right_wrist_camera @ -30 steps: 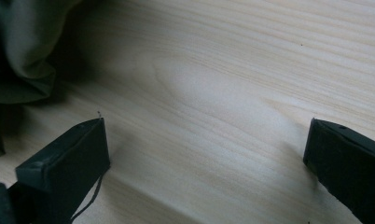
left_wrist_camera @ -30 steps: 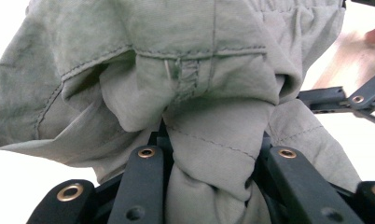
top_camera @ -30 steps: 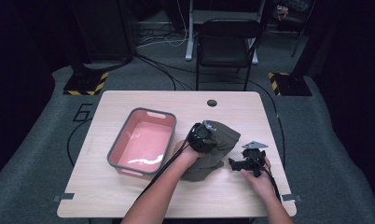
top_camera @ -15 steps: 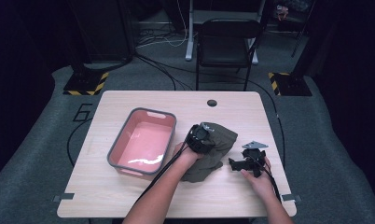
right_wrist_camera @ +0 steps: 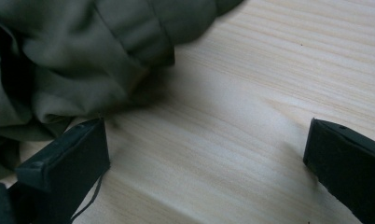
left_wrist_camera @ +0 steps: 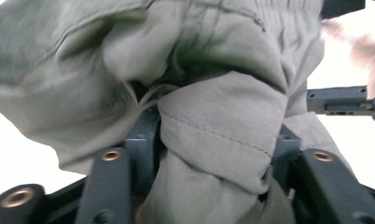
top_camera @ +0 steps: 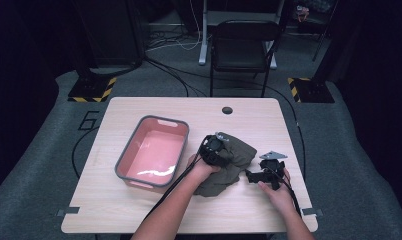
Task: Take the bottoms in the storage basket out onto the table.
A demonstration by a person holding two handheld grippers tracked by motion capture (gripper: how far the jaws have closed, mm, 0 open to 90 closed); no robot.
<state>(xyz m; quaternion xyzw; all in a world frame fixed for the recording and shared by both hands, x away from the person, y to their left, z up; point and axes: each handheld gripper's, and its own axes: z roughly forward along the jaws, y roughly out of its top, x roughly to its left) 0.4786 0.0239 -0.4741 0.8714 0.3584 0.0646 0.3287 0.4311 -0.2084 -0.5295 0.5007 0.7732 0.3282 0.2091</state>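
A green cloth is seen bunched up on the light wooden table, on the right half, just beside a pink tub with a grey rim. The tub is set on the left half of the table.

The left gripper is held on top of the cloth. In the left gripper view, a thick fold of the cloth is squeezed between the two black jaws, and it is gripped tight. More of the cloth is seen piled up behind the fold.

The right gripper is held low by the right edge of the cloth, close to the table top. In the right gripper view, its jaws are spread wide apart, with bare wood between them. The cloth is seen just past the left jaw, but nothing is held by this gripper.

A black chair is seen behind the table
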